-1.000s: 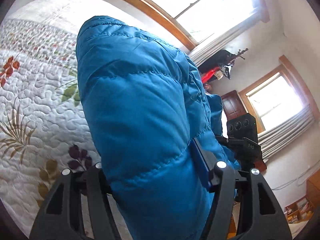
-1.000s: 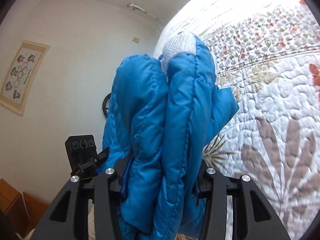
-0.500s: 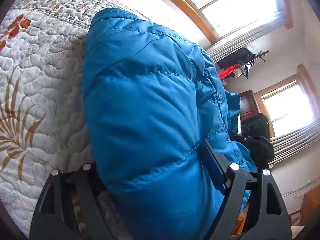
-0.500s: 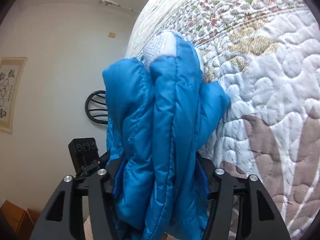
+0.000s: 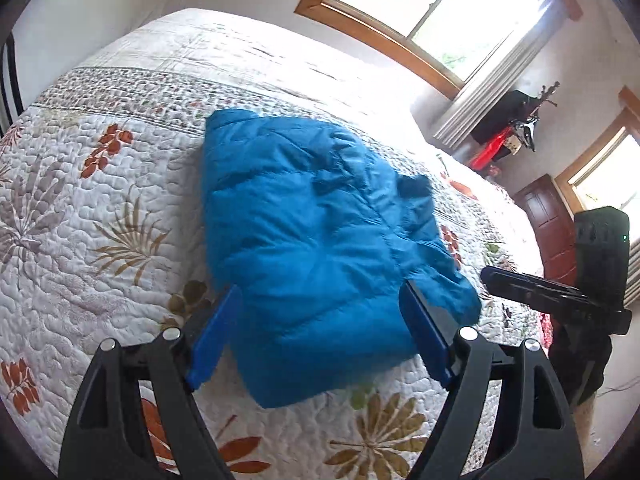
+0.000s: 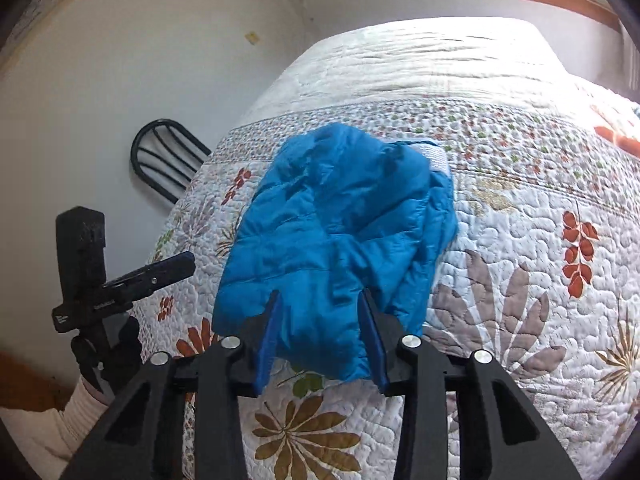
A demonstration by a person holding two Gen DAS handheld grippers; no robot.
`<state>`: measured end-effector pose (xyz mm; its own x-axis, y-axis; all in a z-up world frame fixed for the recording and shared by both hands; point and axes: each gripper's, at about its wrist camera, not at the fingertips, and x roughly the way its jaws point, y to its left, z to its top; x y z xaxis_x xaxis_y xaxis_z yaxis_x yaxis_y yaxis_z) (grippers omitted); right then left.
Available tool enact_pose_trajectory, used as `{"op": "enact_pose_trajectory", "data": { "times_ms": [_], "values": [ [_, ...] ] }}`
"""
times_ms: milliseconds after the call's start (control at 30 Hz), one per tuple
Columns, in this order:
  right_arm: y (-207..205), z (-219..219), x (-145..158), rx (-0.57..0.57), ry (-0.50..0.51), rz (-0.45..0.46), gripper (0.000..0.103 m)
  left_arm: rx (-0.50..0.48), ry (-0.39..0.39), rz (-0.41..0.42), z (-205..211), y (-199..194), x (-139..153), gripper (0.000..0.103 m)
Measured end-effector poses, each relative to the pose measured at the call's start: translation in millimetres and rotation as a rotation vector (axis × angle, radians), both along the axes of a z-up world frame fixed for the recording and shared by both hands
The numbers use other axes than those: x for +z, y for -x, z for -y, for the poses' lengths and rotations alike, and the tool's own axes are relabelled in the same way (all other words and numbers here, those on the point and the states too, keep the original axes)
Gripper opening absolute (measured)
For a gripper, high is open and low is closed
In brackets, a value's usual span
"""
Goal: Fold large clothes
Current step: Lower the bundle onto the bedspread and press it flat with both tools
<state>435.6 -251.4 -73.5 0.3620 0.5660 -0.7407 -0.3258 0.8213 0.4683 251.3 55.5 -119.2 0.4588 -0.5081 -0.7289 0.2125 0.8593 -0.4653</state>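
Note:
A blue puffer jacket (image 5: 320, 240) lies folded into a thick bundle on the floral quilt (image 5: 100, 200). In the right wrist view the jacket (image 6: 340, 232) shows a white lining patch at its far end. My left gripper (image 5: 320, 292) hovers above the jacket's near edge with its jaws wide open and nothing between the pads. My right gripper (image 6: 320, 296) hangs over the other near corner. Its jaws are closing, clear of the fabric and with nothing between them. Each gripper shows in the other's view, the right gripper (image 5: 496, 278) and the left gripper (image 6: 180, 264).
The quilted bed (image 6: 520, 280) fills both views, with bare quilt all around the jacket. A black metal chair (image 6: 168, 160) stands at the bed's far side. Windows (image 5: 440, 0), a brown door (image 5: 548, 220) and a white sleeve (image 6: 48, 420) are in view.
Both grippers let go of the jacket and drew up and back from it. The jacket, which filled both views in their jaws, now lies folded on the quilt.

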Motion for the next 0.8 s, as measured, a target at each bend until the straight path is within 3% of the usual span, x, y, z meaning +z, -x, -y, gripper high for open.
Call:
{"op": "enact_pose_trajectory", "data": {
  "times_ms": [67,233,400,533,733,767,800],
  "values": [
    [2,-13,-9,0.019,0.043,-0.008,0.029,-0.032,0.0,-0.005,17,5,-4,0.079],
    [-2,-11,-52,-0.023,0.082,-0.129,0.013,-0.073,-0.065,-0.057,39,8,-38,0.076],
    [-9,-3,-95,-0.073,0.06,-0.219,0.0,-0.133,-0.193,-0.019,58,11,-60,0.076],
    [-12,-5,-110,-0.085,0.049,-0.235,0.0,-0.157,-0.265,0.011,68,14,-70,0.077],
    [-7,-1,-98,-0.094,0.025,-0.205,0.001,-0.129,-0.258,0.007,62,14,-63,0.077],
    [-2,5,-90,-0.097,0.006,-0.191,0.003,-0.124,-0.252,0.004,59,15,-57,0.075],
    [6,11,-81,-0.097,-0.021,-0.173,0.013,-0.113,-0.229,0.003,53,17,-48,0.075]
  ]
}}
